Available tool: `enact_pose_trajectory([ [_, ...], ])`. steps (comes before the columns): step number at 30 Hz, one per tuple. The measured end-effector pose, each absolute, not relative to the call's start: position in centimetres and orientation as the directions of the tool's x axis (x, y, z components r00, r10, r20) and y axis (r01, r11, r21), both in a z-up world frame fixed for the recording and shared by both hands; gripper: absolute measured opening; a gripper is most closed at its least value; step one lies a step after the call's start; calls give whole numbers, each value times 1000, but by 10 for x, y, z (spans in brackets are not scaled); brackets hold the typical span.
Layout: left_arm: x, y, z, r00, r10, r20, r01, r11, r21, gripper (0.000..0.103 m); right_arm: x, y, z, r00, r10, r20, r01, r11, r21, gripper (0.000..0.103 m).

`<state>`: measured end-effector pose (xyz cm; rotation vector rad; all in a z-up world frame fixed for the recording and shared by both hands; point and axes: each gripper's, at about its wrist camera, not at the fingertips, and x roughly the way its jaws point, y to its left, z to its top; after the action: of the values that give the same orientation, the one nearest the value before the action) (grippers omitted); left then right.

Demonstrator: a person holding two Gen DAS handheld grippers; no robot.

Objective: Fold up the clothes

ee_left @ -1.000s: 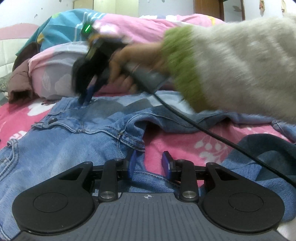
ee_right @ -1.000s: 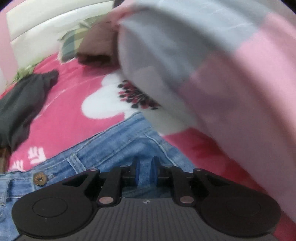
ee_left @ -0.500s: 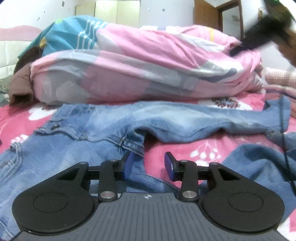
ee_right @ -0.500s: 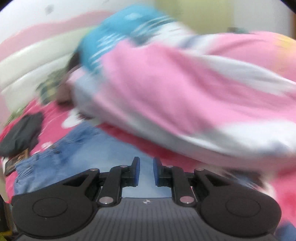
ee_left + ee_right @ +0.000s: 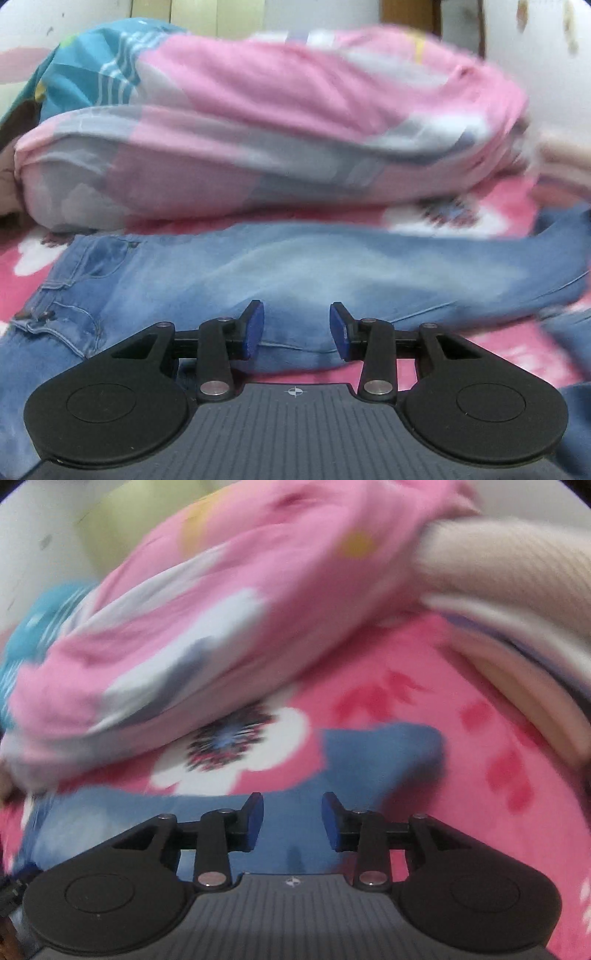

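Both claws [image 5: 295, 330] [image 5: 291, 821] agape over spread jeans [image 5: 295, 266].

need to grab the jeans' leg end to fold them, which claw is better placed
Right, probably: the right claw is open above the jeans near the leg end; the left claw, also open, faces the middle of the jeans.

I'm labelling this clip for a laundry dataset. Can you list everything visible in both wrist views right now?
jeans: one, light blue denim, spread across the bed in front of both grippers
quilt: one, pink, grey and white with a teal part, bundled behind the jeans
bed sheet: one, pink with white flowers, under everything
knit fabric: cream, ribbed, upper right of the right wrist view
left gripper: jaws open, over the jeans
right gripper: jaws open, over a jeans leg
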<state>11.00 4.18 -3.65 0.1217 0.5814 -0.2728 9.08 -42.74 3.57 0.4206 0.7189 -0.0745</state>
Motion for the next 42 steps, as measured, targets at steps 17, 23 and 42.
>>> enact_pose_trajectory([
  [17,115,48,-52,793,-230,-564,266,964,-19,40,75,-513,-16,816,-22,-577,443,666,600,48],
  [23,114,49,-53,797,-230,-558,265,964,-19,40,133,-461,3,807,92,-583,271,820,504,24],
  [42,114,49,-53,800,-231,-553,265,964,-18,40,191,-410,31,778,207,-593,56,918,393,60],
])
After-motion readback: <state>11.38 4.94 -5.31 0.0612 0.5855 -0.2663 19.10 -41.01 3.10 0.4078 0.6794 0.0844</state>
